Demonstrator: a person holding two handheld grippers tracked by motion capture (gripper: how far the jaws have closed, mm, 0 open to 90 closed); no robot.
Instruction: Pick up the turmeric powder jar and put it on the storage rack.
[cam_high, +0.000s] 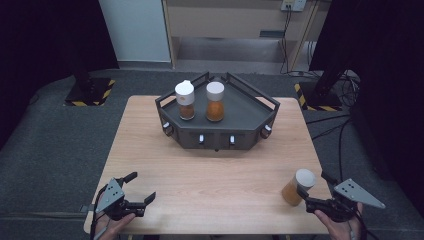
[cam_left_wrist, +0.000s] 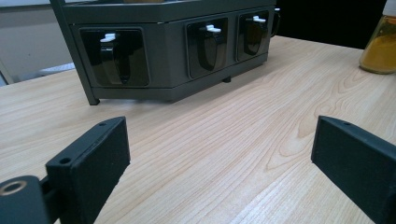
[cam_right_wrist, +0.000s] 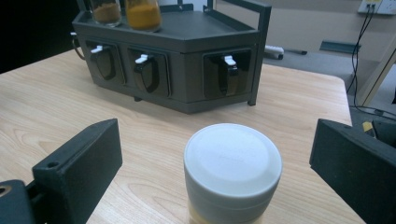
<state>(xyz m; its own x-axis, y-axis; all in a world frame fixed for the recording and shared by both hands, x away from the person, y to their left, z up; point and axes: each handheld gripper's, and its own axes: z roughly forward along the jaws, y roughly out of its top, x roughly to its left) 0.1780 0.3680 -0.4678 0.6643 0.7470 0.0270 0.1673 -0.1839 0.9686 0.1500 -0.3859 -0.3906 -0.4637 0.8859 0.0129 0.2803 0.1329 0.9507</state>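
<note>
White-capped and filled with orange powder, the spice jar (cam_right_wrist: 232, 175) is standing between the right gripper (cam_right_wrist: 215, 163)'s spread jaws, untouched. Beyond the left gripper (cam_left_wrist: 219, 154), gaping over bare wood, the rack (cam_left_wrist: 173, 46) is showing its clips.

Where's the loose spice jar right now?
High view: the spice jar stands on the table's near right corner, between the open right gripper's jaws, apart from the rack.

No readable text, label, brand or number stands on anything here; no signs either.
</note>
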